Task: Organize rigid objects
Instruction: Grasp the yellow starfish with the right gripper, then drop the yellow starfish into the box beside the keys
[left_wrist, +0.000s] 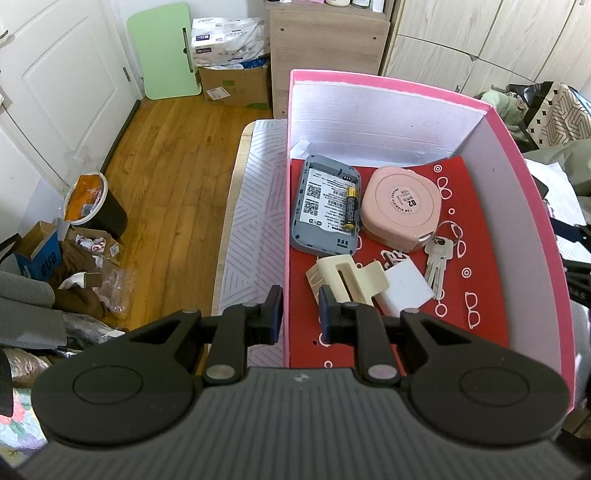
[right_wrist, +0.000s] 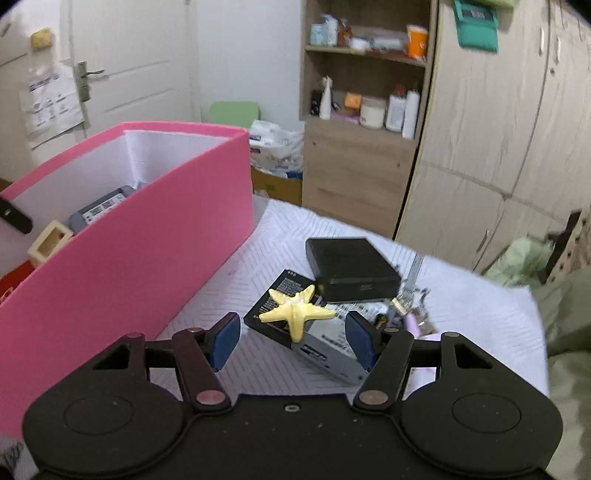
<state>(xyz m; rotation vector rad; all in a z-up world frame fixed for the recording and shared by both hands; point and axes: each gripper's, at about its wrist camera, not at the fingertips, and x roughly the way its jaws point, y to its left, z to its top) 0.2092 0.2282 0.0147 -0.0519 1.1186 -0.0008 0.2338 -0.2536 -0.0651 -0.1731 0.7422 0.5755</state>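
The pink box (left_wrist: 406, 86) holds a grey device (left_wrist: 325, 210) with a battery (left_wrist: 351, 208) on it, a pink round case (left_wrist: 400, 206), keys (left_wrist: 437, 264), a cream clip (left_wrist: 347, 280) and a white block (left_wrist: 404, 290). My left gripper (left_wrist: 301, 312) sits at the box's near left wall, jaws a little apart, one pad on each side of the wall, gripping nothing. A yellow starfish (right_wrist: 295, 314) lies on a black battery pack (right_wrist: 273, 306) and a silver device (right_wrist: 332, 356). My right gripper (right_wrist: 293, 339) stands open just short of the starfish, pads on either side.
A black drive box (right_wrist: 351, 269), a fork (right_wrist: 412, 277) and small purple items (right_wrist: 415, 325) lie on the white patterned cloth (right_wrist: 472, 314) beside the pink box (right_wrist: 147, 240). A wardrobe (right_wrist: 498, 129) and shelf unit (right_wrist: 365, 110) stand behind. Floor clutter and a bin (left_wrist: 92, 203) are at left.
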